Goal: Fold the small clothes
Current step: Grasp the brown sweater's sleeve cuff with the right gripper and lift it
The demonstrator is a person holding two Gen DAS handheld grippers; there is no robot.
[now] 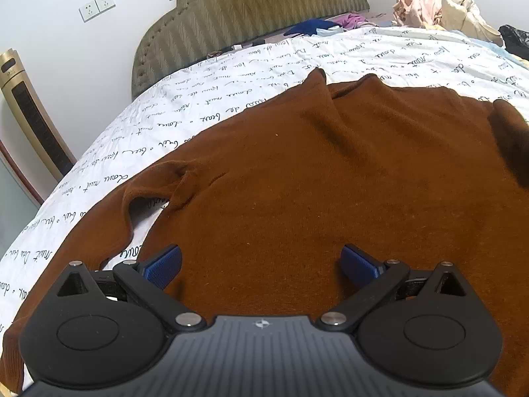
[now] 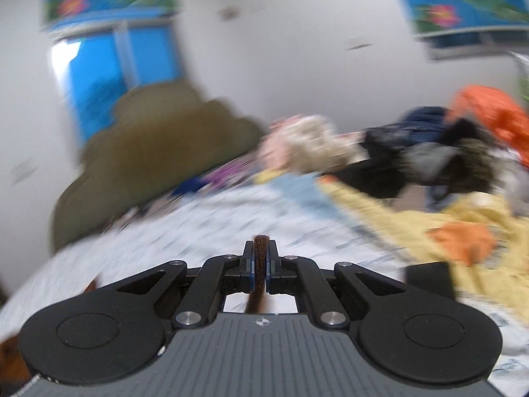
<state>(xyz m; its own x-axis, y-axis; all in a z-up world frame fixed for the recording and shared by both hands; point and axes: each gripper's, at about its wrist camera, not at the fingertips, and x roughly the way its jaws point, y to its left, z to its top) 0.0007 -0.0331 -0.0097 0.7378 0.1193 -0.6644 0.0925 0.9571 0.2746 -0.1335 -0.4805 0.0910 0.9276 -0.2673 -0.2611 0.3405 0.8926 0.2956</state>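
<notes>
While the brown sweater (image 1: 314,178) lies spread flat on the white bed sheet with writing (image 1: 231,76), the two grippers sit in very different spots on it. The left gripper (image 1: 261,264) hangs just over the near part of the sweater with its blue pads (image 1: 163,266) wide apart, and nothing is between them. The right gripper (image 2: 261,264) is squeezed tight on a thin edge of the same brown cloth, which pokes up between its jaws and hangs down behind them. In the left wrist view the sweater stretches away from the left gripper toward the green headboard (image 1: 238,16), and it also runs wide from side to side. One sleeve (image 1: 99,238) bends off to the left, close to the left gripper. The right wrist view is blurry, so I cannot tell which part of the sweater is pinched. My guess is that the pinched edge gets carried across the sweater to make a fold. The left gripper is nearer to the flat middle, so it could hold that part down.
</notes>
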